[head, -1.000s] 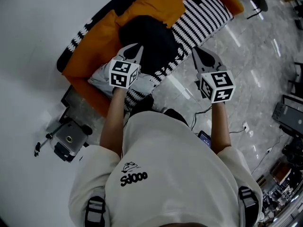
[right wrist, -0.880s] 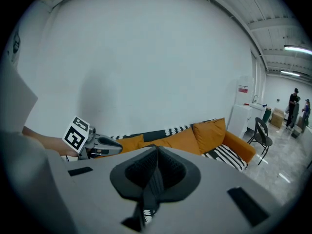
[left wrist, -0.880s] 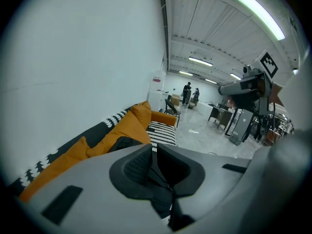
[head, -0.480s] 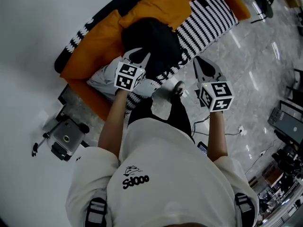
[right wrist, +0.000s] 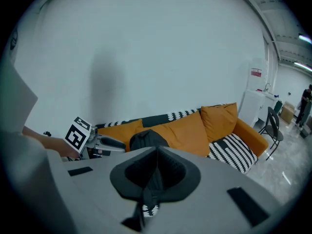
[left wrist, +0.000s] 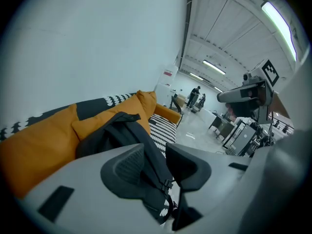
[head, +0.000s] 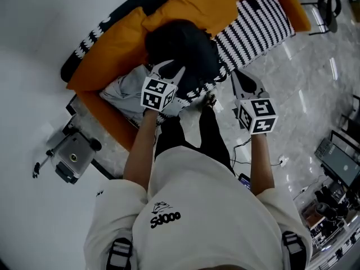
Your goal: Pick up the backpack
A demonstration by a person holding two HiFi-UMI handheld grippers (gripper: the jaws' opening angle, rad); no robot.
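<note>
backpack (head: 183, 49), black, on orange sofa (head: 107, 118), against orange cushions (head: 191, 7)

My head camera sits above the person's head and looks steeply down, with the sofa (head: 112, 55) at 12 o'clock. The left gripper (head: 171, 69) camera rides low and close, facing along the sofa over the backpack (head: 183, 46) toward the hall (left wrist: 204, 116) at 2 o'clock. The right gripper (head: 239, 75) camera stands farther back, facing the sofa's front. All three views share the sofa and backpack. The right gripper view also catches the left gripper at 9 o'clock.
</note>
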